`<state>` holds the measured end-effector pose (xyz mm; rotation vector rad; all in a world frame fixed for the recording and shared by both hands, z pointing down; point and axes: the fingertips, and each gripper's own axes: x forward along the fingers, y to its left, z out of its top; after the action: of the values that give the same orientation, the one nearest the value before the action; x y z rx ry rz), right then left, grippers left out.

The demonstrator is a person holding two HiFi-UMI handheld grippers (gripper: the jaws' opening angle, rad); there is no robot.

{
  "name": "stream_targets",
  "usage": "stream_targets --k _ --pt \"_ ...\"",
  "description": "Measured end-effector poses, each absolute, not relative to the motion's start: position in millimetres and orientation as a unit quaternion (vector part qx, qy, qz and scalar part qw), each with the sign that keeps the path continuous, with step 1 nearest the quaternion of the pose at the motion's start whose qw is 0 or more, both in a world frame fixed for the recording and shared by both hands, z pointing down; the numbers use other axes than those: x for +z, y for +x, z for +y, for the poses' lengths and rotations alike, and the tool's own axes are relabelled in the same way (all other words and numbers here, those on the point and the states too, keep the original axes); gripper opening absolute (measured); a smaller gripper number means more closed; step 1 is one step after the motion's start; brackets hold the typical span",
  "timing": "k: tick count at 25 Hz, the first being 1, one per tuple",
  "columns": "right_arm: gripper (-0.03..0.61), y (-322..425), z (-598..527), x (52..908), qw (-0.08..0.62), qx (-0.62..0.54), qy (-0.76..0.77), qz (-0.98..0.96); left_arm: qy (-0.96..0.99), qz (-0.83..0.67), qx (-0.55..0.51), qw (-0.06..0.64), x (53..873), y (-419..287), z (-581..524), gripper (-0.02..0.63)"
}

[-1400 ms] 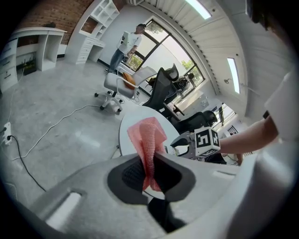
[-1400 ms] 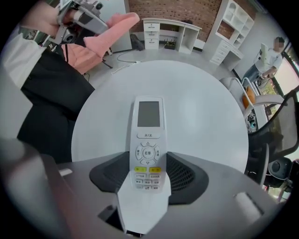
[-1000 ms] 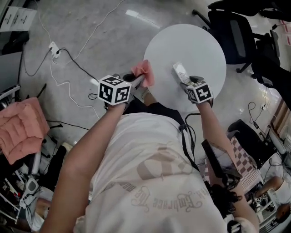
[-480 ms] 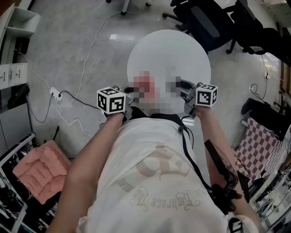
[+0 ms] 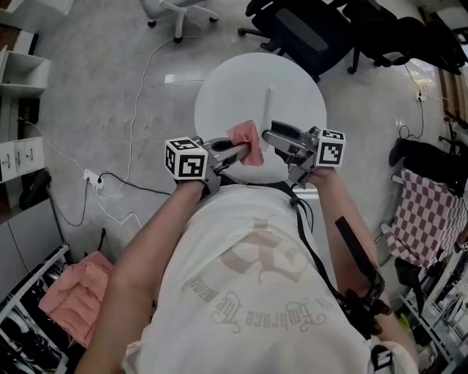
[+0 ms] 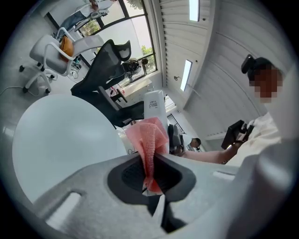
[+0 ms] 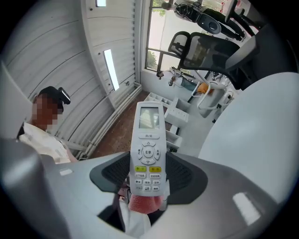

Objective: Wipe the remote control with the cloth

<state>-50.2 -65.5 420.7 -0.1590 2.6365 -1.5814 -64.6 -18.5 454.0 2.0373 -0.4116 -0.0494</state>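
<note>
My left gripper [image 5: 241, 150] is shut on a pink cloth [image 5: 247, 142], which hangs bunched between its jaws [image 6: 152, 140]. My right gripper [image 5: 284, 141] is shut on a white remote control [image 7: 148, 151], held by its lower end with the buttons and small screen facing that gripper's camera. In the head view the remote [image 5: 281, 136] is level with the cloth and close beside it, above the near edge of the round white table [image 5: 256, 88]. From the left gripper view the remote's back [image 6: 154, 105] stands just behind the cloth. The cloth [image 7: 145, 204] shows below the remote.
Black office chairs [image 5: 307, 25] stand behind the table and a white chair [image 5: 175, 7] at the back left. Cables and a power strip [image 5: 93, 180] lie on the floor at left. A checkered cloth [image 5: 417, 219] hangs at right, a pink cushion [image 5: 69, 299] at lower left.
Both grippers have come closer together over the table's near edge. The remote, earlier down at the table top, is now held up beside the cloth. The head camera has shifted.
</note>
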Motion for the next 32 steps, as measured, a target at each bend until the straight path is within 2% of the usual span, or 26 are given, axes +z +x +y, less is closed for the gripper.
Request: stream_targets --k 15,24,32 --pt "0.249 -65 -21 437 -0.060 -0.490 0.000 0.870 0.836 -0.205 -0.104 0.498 421 -89 -67 0.018" --pt "0.249 -63 -9 438 -0.081 -0.479 0.021 0.874 0.834 -0.223 -0.135 0.487 399 -105 -100 0.020" --pt "0.247 -57 -21 437 -0.057 -0.486 0.010 0.872 0.831 -0.197 -0.084 0.514 424 -76 -72 0.020"
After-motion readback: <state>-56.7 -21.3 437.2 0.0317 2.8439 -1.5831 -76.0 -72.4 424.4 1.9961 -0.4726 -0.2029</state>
